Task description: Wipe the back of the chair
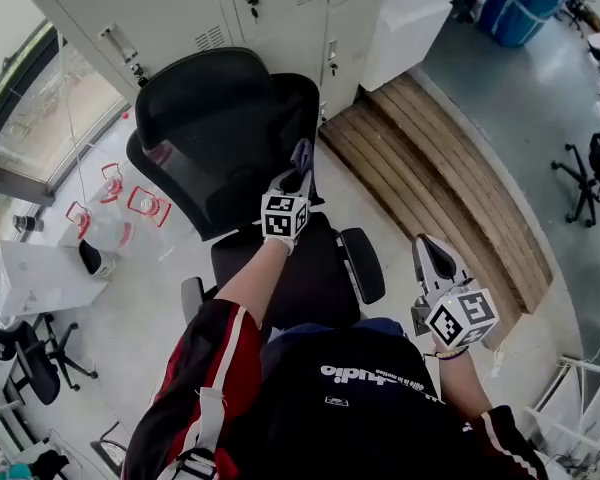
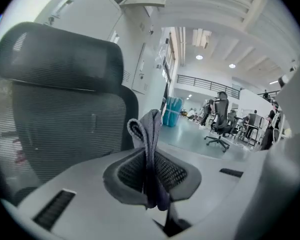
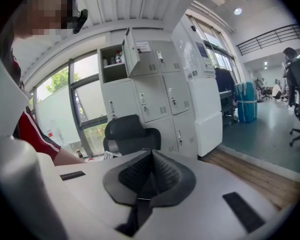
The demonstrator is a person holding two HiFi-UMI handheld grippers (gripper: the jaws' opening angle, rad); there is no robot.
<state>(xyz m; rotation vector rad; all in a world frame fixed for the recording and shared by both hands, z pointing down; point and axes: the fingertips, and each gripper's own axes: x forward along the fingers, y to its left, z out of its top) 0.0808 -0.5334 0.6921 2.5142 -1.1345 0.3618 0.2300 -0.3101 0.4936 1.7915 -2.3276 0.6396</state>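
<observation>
Left gripper point(image 2: 151, 170): jaws closed tight on a folded grey cloth point(image 2: 149, 134).
Cloth: pinched in the middle, it stands up out of the jaws with a rounded loop of fold at its top, and a short end hangs below the pads.
Left gripper's place: in the head view it is raised in front of the person, its tip at the right-hand edge of the chair's back; its marker cube point(image 1: 284, 215) sits over the rear of the seat.
Contact: no view shows clearly whether the cloth touches the chair's back.
Chair's back: the black mesh backrest point(image 1: 205, 163) of an office chair, facing the person, with a curved black mesh headrest point(image 1: 195, 86) above it. In the left gripper view it fills the left side, just beside the cloth.
Seat and arm: the black seat cushion point(image 1: 302, 283) lies below the left gripper, and a black padded armrest point(image 1: 363, 264) is at its right.
Right gripper point(image 3: 150, 170): jaws pressed together, with nothing between them.
Right gripper's place: low at the person's right, well apart from the chair, over the pale floor near a slatted wooden platform point(image 1: 435, 173).
Left arm: a red, black and white sleeve point(image 1: 208, 368) reaches forward to the left gripper.
Behind the chair: pale grey metal lockers point(image 1: 180, 8).
</observation>
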